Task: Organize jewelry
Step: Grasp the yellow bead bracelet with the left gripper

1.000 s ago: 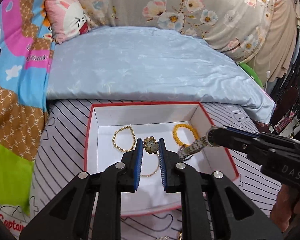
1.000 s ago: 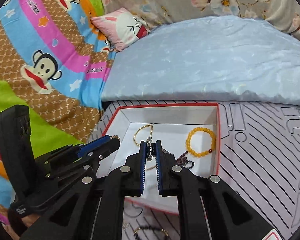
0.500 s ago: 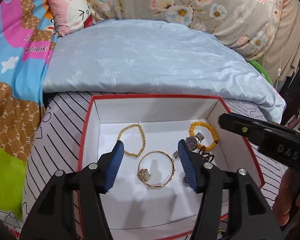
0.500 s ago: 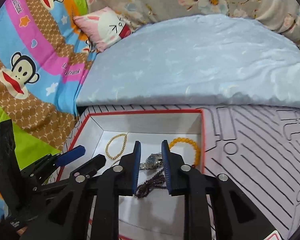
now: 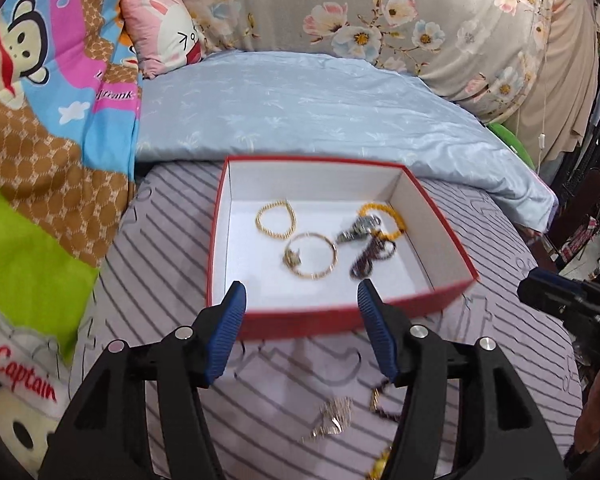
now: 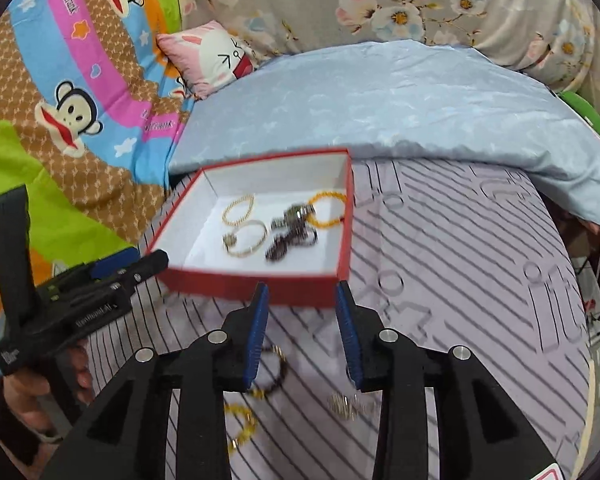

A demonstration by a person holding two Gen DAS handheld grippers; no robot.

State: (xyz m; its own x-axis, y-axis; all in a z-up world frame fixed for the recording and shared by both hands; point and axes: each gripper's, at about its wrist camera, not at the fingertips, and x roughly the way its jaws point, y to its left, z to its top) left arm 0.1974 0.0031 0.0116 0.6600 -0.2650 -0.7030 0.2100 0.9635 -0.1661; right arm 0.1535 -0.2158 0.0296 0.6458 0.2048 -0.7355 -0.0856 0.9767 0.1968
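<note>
Left view only: my right hand-held gripper [image 5: 572, 312], beside red cardboard box [image 5: 340, 320].
My left hand-held gripper [image 5: 300, 300]: wide, empty.
Right view: my own gripper wide; gold bangle [image 6: 247, 238] round.

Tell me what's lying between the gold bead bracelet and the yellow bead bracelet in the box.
In the left wrist view, the watch lies between the gold bracelet and the yellow bracelet, overlapping the yellow one.

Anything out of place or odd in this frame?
Yes: the watch lies heaped across the dark bead bracelet and yellow bead bracelet in the red box. Several pieces, including a silvery chain, still lie outside on the striped mat.
</note>
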